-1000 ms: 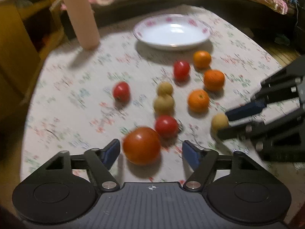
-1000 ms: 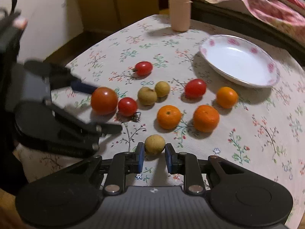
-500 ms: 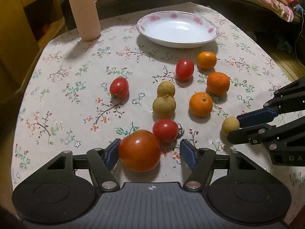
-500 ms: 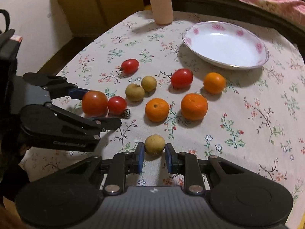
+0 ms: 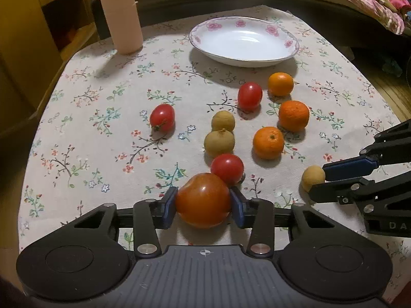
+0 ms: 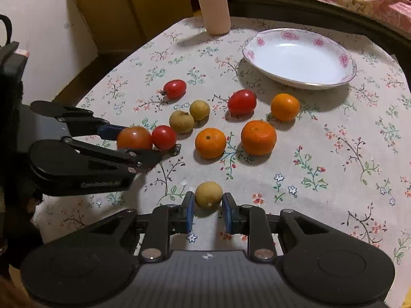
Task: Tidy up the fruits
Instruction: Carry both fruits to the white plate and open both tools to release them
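Left claw (image 5: 203, 202) grips the large tomato (image 5: 203, 199) at the desk's near edge, pads on opposite flanks, presumably for lifting toward the empty plate (image 5: 244, 41) at the far edge. Right claw (image 6: 207, 211) stands narrowly parted around a longan (image 6: 208, 194), not visibly pinching.

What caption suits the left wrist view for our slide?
Left gripper shut on a large tomato, with oranges, small tomatoes and an empty plate beyond.

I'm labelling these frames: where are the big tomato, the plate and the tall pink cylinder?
big tomato (image 5: 203, 200), left wrist view, middle of its front skin.
plate (image 5: 280, 29), left wrist view, on its flowered rim.
tall pink cylinder (image 6: 214, 7), right wrist view, mid-body.
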{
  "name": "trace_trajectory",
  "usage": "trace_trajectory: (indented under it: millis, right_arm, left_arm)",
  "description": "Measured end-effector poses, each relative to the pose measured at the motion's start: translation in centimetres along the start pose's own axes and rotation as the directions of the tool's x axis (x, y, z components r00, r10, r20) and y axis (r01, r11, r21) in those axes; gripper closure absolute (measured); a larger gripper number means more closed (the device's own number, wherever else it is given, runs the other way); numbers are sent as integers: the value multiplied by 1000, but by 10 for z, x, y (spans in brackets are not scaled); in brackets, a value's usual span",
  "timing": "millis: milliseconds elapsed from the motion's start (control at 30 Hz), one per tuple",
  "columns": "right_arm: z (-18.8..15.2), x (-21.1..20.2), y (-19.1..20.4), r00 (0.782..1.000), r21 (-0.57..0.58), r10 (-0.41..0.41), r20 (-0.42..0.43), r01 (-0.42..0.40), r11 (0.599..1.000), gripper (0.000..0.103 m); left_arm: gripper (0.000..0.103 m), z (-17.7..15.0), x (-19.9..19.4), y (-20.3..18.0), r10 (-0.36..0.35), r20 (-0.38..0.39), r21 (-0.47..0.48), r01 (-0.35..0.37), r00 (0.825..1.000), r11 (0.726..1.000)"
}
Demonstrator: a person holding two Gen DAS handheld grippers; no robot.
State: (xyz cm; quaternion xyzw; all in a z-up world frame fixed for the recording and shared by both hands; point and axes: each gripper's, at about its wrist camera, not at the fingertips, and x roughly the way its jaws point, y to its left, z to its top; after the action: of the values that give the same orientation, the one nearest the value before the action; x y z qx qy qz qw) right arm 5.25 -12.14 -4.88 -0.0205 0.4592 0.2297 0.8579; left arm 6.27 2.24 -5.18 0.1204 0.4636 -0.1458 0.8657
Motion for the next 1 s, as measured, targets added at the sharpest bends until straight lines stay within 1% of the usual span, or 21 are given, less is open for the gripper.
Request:
trace_trajectory:
  millis: [200, 367, 533, 700, 767, 933, 1000]
  right_arm:
    - [1, -1, -4, 1000, 28, 16, 13, -17, 999, 77]
    - [3, -4, -7, 1000, 49, 22, 20, -23, 999, 77]
    - [3, -8, -9, 999, 64, 21, 36, -24, 998, 78]
    - [3, -11, -11, 999, 69, 19, 47, -23, 997, 81]
    - [4, -12, -11, 999, 71, 23, 46, -26, 997, 84]
    - [5, -11, -9, 999, 49, 6, 41, -8, 999, 89]
    - [5, -12, -11, 999, 57, 9, 45, -12, 998, 91]
  left_arm:
    - [52, 4, 3, 1, -6, 1, 1, 6, 1000, 1000]
    - [52, 4, 2, -3, -40, 2, 10, 40, 999, 999]
    - [53, 7, -1, 0, -77, 13, -28, 77, 997, 997]
    - [53, 12, -9, -4, -99, 38, -38, 100, 994, 994]
    - [52, 13, -10, -8, -102, 47, -34, 104, 994, 994]
    - [52, 14, -6, -16, -104, 35, -21, 104, 994, 994]
    - [52, 11, -2, -14, -127, 40, -56, 129, 991, 990]
